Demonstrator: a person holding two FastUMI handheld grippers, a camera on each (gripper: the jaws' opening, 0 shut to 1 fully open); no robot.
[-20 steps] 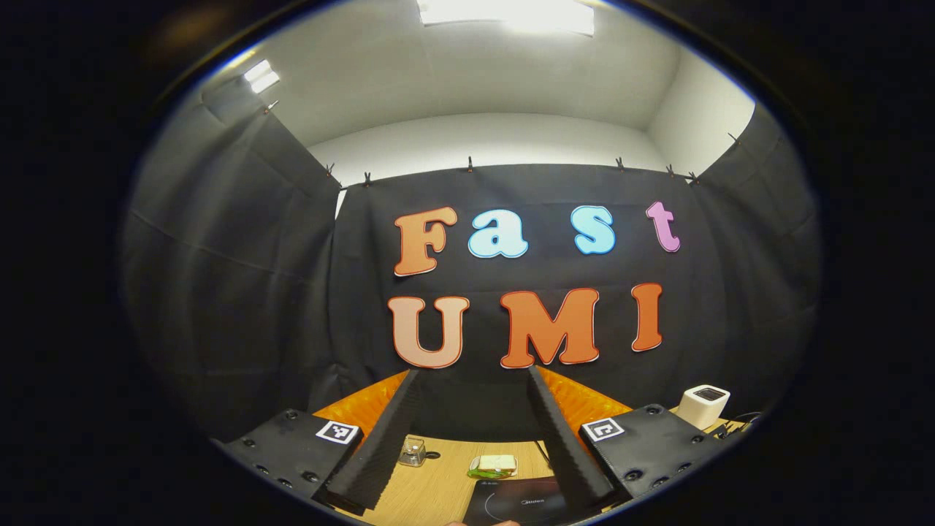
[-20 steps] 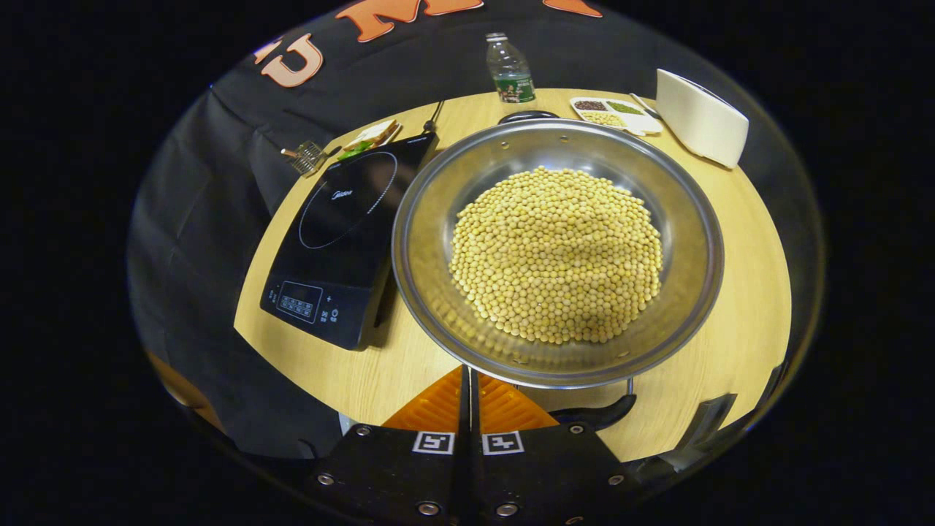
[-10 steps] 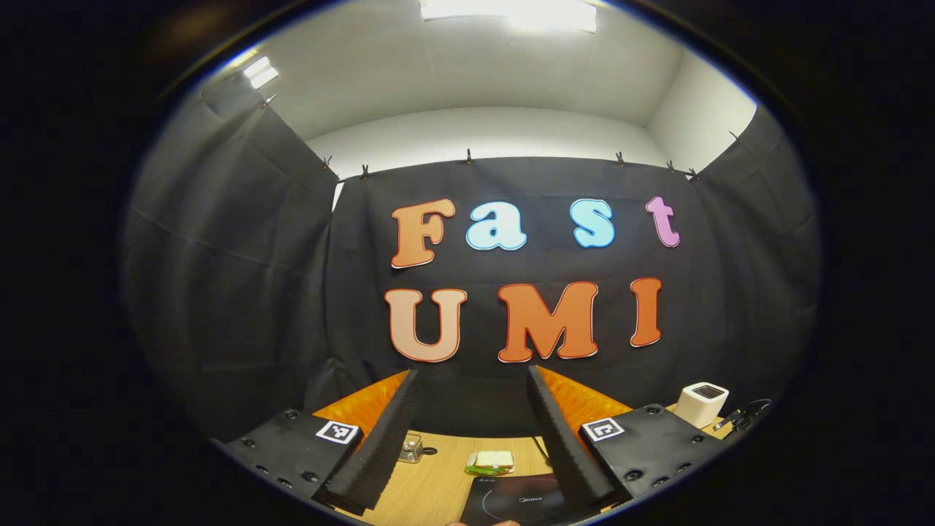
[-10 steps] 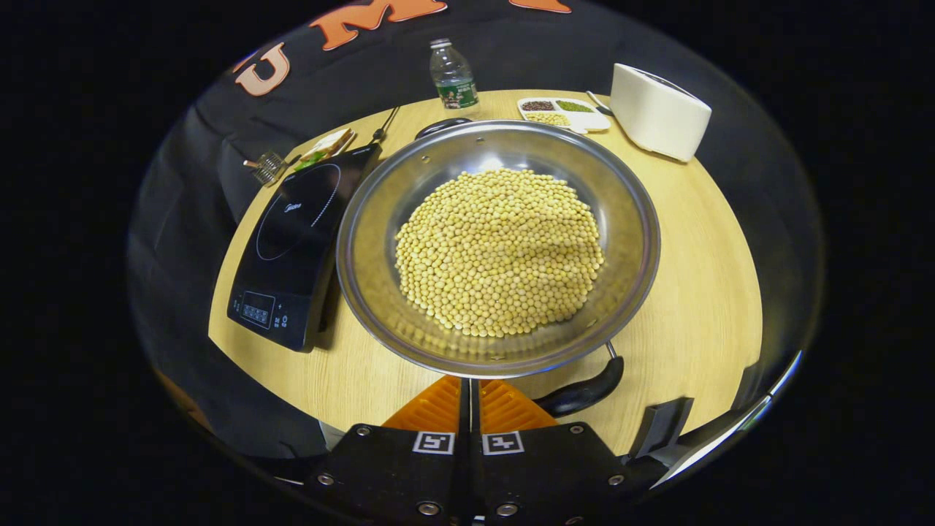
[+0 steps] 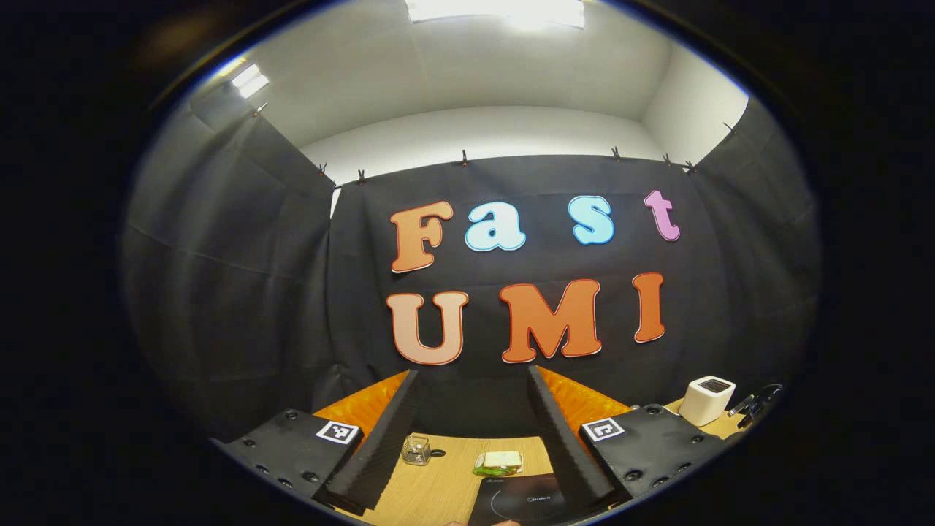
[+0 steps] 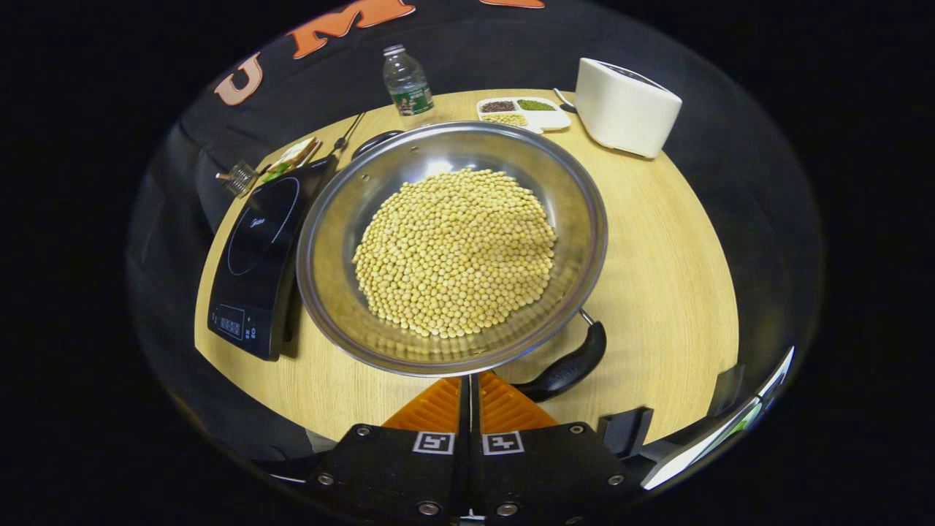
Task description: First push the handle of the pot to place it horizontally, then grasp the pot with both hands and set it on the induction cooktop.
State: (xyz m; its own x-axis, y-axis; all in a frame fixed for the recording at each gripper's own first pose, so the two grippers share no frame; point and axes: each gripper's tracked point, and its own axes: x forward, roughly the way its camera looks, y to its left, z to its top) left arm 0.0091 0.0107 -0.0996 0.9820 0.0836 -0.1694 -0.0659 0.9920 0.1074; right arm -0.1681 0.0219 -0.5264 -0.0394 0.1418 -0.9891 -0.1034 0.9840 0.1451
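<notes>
R gripper [image 6: 468,394] w/ fingers together is nudging pot [image 6: 453,248] handle [image 6: 566,365] near table's [image 6: 672,256] front edge; keep contact low, push slowly sideways. L gripper [image 5: 471,438], fingers apart, is waiting above cooktop [image 5: 522,500].

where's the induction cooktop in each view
Left gripper view: the induction cooktop is at the bottom centre, partly behind the left tool's right finger.
Right gripper view: the cooktop lies at the left on the table, beside the pot of beans.
Shared landmark: the white box.
</notes>
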